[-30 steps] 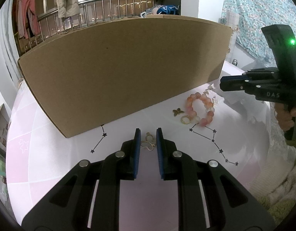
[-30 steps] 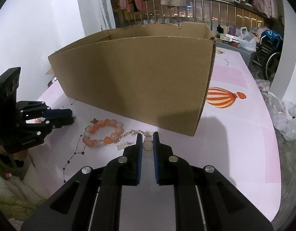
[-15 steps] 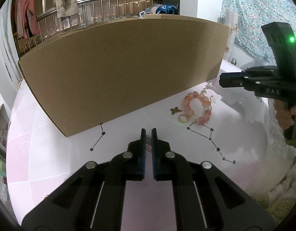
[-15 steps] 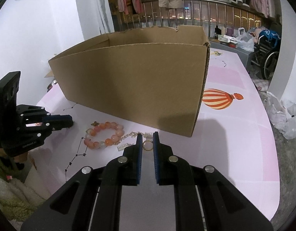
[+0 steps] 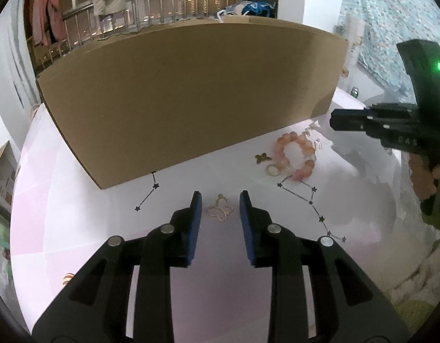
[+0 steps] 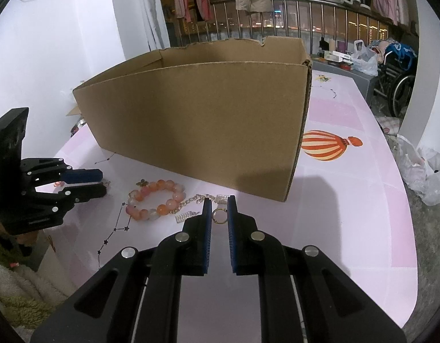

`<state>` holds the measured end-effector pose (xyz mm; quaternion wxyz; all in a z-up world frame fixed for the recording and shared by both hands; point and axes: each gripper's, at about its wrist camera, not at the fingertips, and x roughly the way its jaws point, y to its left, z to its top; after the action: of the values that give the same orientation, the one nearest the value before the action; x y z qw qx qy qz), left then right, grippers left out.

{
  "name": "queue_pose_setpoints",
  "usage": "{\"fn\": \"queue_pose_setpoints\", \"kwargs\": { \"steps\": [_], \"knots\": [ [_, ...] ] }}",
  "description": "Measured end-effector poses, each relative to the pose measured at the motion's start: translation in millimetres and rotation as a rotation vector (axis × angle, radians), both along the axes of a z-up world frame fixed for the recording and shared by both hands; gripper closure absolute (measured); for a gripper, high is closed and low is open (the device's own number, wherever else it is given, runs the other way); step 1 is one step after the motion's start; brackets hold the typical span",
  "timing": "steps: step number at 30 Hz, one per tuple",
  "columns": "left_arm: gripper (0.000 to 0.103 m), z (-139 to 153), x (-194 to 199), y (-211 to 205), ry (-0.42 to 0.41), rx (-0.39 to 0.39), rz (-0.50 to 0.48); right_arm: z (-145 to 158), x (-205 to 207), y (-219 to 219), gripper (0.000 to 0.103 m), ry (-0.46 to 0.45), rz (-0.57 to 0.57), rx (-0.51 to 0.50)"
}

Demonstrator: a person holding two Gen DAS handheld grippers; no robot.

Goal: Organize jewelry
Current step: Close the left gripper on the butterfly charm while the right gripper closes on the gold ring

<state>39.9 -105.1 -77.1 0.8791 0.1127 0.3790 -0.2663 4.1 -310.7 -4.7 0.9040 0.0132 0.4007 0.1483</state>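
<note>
A gold butterfly pendant [image 5: 220, 210] lies flat on the pink table between the blue pads of my left gripper [image 5: 220, 197]. Its jaws are opening and neither pad touches the pendant. My right gripper [image 6: 219, 200] is shut on a small gold ring [image 6: 219, 216], pinched at its fingertips a little above the table. A pink and orange bead bracelet [image 6: 155, 200] lies between the two grippers, with a gold chain [image 6: 193, 199] beside it. In the left wrist view a small butterfly charm [image 5: 262, 158] and another gold ring [image 5: 273, 170] lie beside the bracelet [image 5: 295, 154].
A large open cardboard box [image 6: 197, 120] stands just behind the jewelry and blocks the far side. The table [image 6: 348, 200] has a hot-air balloon print [image 6: 325, 145] to the right of the box. A plastic bag [image 6: 425, 171] hangs past the right edge.
My left gripper's jaws closed almost fully over the butterfly pendant, then spread apart again; the pendant still lies on the table. The right gripper keeps its hold on the ring and stays put.
</note>
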Motion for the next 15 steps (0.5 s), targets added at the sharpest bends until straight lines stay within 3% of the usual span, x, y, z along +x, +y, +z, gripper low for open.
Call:
{"fn": "queue_pose_setpoints", "kwargs": {
  "steps": [7, 9, 15],
  "knots": [
    [0.080, -1.3, -1.6, -4.7, -0.012, 0.012, 0.022, -0.6, -0.8, 0.3, 0.092, -0.001, 0.000, 0.002],
    [0.087, -1.4, -2.8, -6.8, -0.016, 0.019, 0.014, -0.4, -0.6, 0.2, 0.092, -0.003, 0.000, 0.001],
    [0.088, -1.0, -3.1, -6.0, -0.017, 0.024, 0.008, -1.9, -1.1, -1.0, 0.092, -0.005, 0.000, 0.000]
  ]
}}
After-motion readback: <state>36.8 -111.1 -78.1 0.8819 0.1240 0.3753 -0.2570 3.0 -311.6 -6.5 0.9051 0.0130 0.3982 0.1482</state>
